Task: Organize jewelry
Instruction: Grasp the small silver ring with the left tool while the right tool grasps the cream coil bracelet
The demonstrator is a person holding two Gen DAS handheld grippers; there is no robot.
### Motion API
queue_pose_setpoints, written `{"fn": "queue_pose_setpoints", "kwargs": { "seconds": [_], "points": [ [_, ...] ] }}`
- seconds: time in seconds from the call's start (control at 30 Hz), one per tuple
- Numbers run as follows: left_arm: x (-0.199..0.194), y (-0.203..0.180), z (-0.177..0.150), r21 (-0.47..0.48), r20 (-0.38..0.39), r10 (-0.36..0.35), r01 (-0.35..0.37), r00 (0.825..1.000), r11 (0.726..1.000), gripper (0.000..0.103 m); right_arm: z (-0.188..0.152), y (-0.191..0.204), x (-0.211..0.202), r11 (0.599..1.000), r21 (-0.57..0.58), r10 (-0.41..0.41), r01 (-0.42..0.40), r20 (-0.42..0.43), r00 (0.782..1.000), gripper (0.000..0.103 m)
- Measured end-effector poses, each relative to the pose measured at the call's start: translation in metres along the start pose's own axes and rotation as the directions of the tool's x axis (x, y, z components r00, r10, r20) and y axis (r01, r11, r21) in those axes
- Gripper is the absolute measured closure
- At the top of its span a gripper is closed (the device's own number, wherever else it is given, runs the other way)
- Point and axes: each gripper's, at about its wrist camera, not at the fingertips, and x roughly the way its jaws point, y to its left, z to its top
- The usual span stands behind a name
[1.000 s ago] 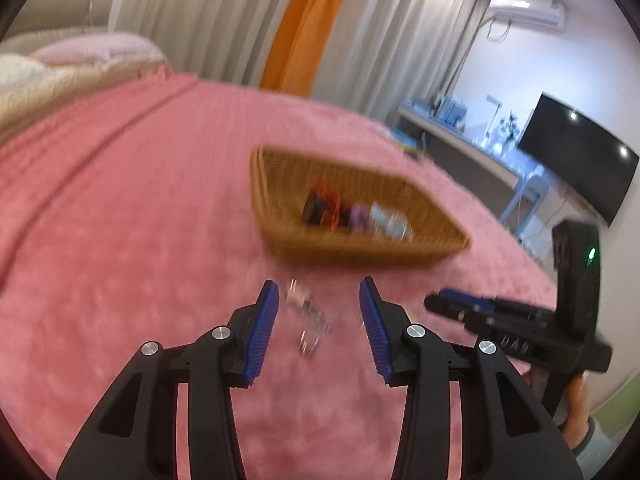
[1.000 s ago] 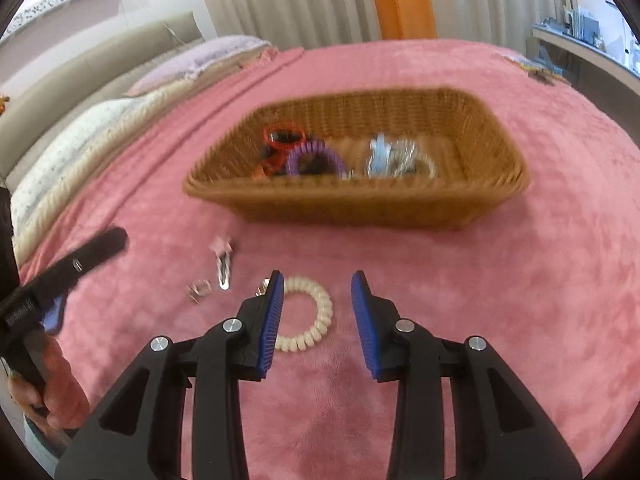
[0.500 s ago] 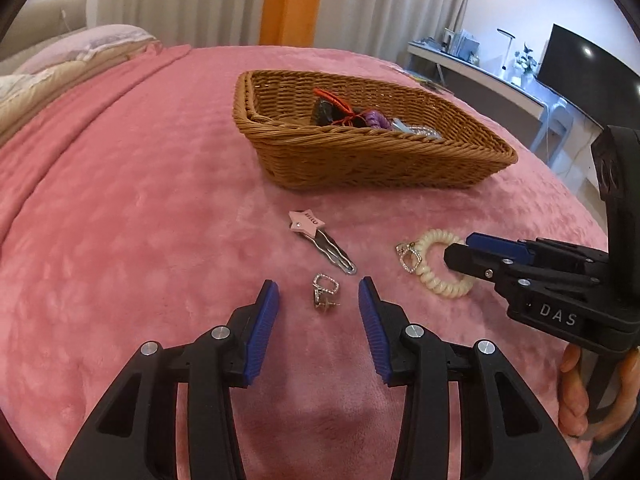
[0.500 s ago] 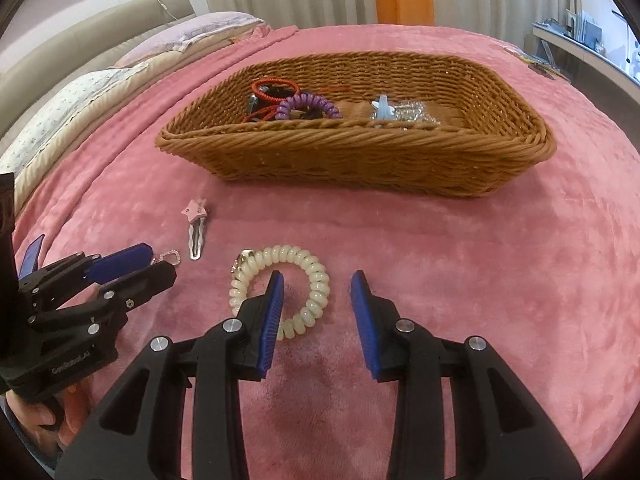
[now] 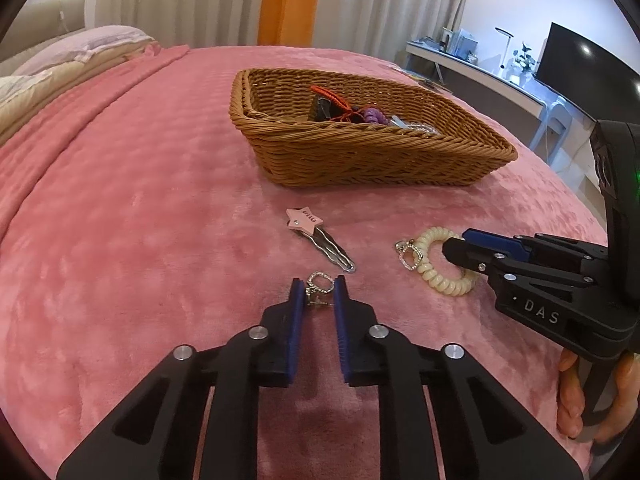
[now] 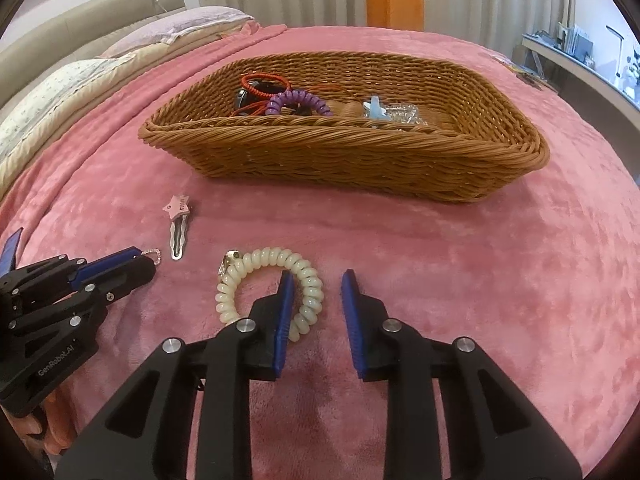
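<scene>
A small sparkly ring (image 5: 320, 285) lies on the pink bedspread between the tips of my left gripper (image 5: 317, 292), whose jaws have narrowed around it and touch it. A pink star hair clip (image 5: 316, 236) lies just beyond. A cream coil bracelet with a charm (image 6: 269, 288) lies under my right gripper (image 6: 316, 284), which is open, its left finger inside the loop and the coil's right side between the fingers. A wicker basket (image 6: 344, 148) behind holds a purple coil tie (image 6: 300, 101), red cords and a blue star piece.
Pillows (image 6: 80, 76) lie at the bed's far left. A desk and a TV (image 5: 588, 64) stand off the bed to the right. Curtains hang behind. Open pink bedspread (image 5: 120, 220) stretches to the left of the basket.
Both grippers moved forward and down. The left jaws closed in from wide open around the ring. The right gripper's left finger now sits inside the bracelet loop.
</scene>
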Motion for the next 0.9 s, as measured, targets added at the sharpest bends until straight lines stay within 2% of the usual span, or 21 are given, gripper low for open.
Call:
{"fn": "queue_pose_setpoints", "kwargs": {
  "seconds": [0.1, 0.17, 0.9],
  "points": [
    [-0.001, -0.001, 0.000, 0.004, 0.007, -0.001, 0.001, 1.000, 1.000, 0.091, 0.000, 0.002, -0.001, 1.000, -0.011, 0.005, -0.005, 0.003, 1.000, 0.091],
    [-0.002, -0.001, 0.000, 0.005, 0.011, -0.002, 0.002, 1.000, 1.000, 0.091, -0.001, 0.004, -0.001, 1.000, -0.024, 0.004, -0.004, 0.009, 1.000, 0.092],
    [-0.019, 0.000, -0.003, 0.005, 0.099, -0.021, 0.020, 0.995, 1.000, 0.091, -0.002, -0.010, -0.026, 0.997, 0.016, 0.078, -0.080, 0.108, 0.991, 0.093]
  ]
}}
